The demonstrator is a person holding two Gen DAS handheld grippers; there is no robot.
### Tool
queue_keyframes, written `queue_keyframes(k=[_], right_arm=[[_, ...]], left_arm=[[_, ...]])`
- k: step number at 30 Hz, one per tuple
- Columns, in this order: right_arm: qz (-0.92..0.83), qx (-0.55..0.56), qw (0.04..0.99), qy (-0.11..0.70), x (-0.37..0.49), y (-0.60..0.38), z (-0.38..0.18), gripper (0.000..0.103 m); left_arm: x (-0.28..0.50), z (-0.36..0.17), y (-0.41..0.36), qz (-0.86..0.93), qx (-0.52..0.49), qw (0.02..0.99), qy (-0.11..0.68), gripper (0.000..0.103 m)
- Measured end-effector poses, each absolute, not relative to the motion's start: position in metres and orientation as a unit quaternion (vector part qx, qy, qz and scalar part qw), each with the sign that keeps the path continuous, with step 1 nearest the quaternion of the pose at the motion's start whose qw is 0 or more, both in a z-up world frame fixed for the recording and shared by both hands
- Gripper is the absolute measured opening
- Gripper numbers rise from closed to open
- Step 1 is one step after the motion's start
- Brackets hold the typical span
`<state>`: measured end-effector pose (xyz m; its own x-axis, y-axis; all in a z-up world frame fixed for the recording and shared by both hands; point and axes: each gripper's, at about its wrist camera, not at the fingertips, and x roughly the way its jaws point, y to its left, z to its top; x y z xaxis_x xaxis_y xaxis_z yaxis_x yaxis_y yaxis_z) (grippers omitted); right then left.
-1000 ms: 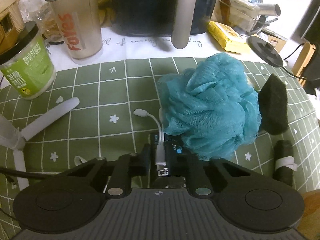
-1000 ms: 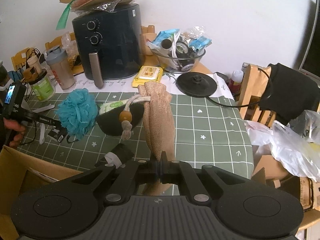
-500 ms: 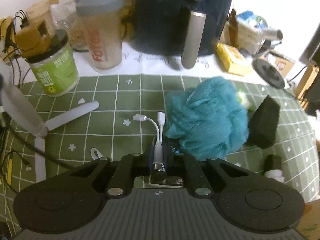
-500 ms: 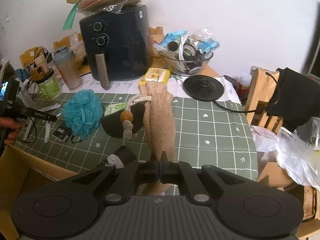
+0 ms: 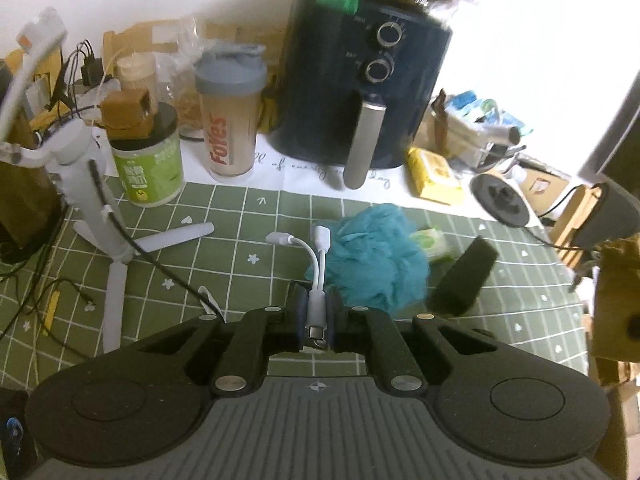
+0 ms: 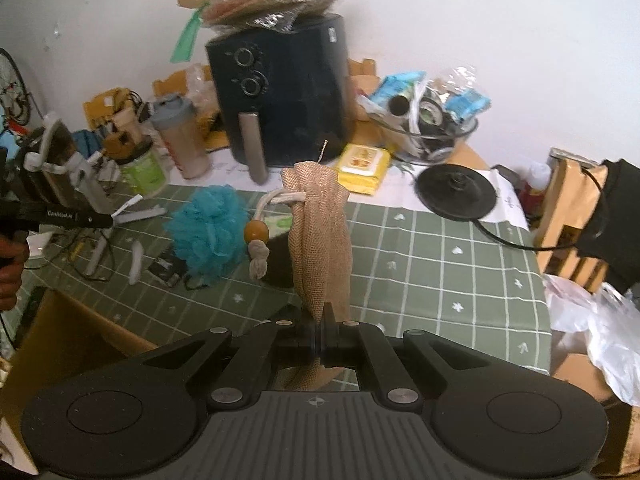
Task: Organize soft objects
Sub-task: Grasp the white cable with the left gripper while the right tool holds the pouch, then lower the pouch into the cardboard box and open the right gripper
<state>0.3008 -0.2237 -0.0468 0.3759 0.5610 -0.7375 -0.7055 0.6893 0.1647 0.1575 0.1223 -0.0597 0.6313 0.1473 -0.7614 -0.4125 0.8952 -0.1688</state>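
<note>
While my right gripper [image 6: 322, 334] pinches the burlap pouch [image 6: 320, 240] at its bottom edge above the table, my left gripper [image 5: 318, 322] clamps a white adapter cable [image 5: 316, 280]. Light, limp cloth — I'd take its cinched neck; the teal loofah [image 6: 210, 236] squashes anywhere.

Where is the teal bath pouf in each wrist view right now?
Left wrist: teal bath pouf sits centre, just right of the white cable the left tool holds.
Right wrist: pouf lies left of centre, left of the burlap pouch in the right tool.
Shared landmark: black air fryer behind it.
</note>
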Motion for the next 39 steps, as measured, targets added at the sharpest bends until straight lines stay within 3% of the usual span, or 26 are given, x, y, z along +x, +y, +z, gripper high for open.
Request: queue_keyframes(k=[19,39], right_arm=[[0.408,-0.069,0.819,0.397,0.227,-0.21,-0.006,0.004],[0.405,-0.055,0.792,0.453,0.161,-0.215,-0.027,0.005]], left_arm=[[0.089,-0.004,0.071,0.068,-0.156,0.916,0.365,0.011],[0.036,-0.02,0.018,-0.005,-0.161,0.9,0.406,0.011]])
